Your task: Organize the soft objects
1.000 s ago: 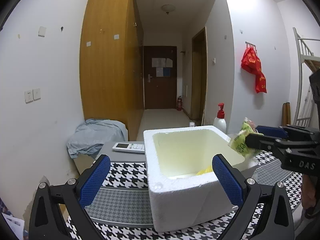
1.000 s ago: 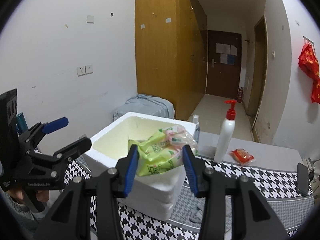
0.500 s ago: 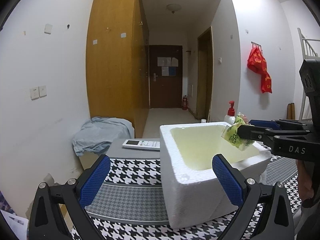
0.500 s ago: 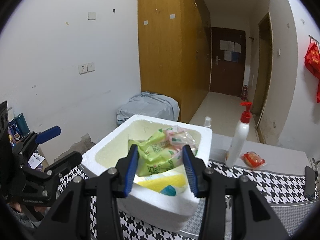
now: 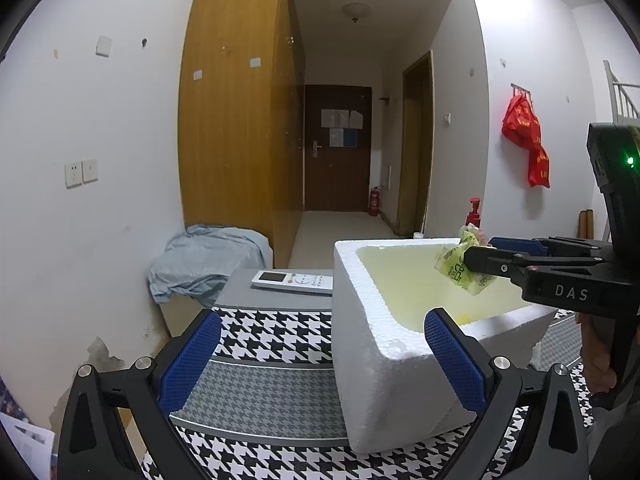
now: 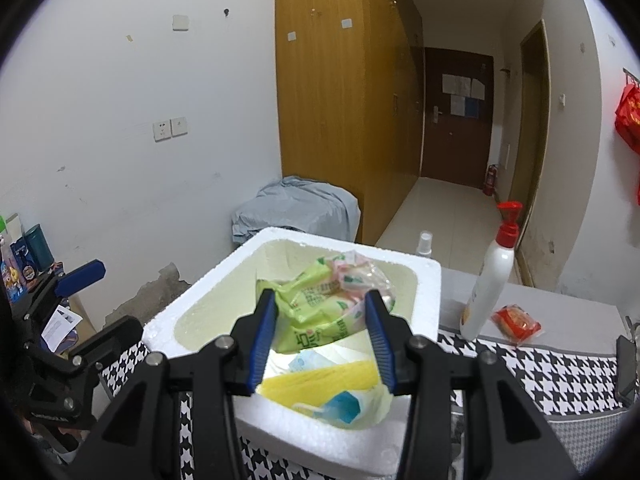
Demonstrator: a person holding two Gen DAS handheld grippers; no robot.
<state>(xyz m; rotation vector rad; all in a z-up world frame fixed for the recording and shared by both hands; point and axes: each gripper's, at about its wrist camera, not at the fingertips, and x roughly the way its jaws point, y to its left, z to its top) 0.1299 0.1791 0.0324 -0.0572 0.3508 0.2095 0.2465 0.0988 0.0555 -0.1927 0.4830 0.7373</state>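
Green snack bag (image 6: 320, 312) is pinched between the blue pads of the right gripper (image 6: 322, 334), hanging over the open white foam box (image 6: 192, 308). Below the tips, inside the box, there's a yellow pack (image 6: 320, 376) and a bluish packet (image 6: 340, 406). Off to the right of those tongs: a white pump bottle (image 6: 490, 280) and a small red packet (image 6: 516, 320) on the houndstooth table (image 6: 560, 372). Left gripper (image 5: 320, 356) is spread wide, holding nothing, with the box corner just past its right finger and a remote (image 5: 292, 280) further ahead.
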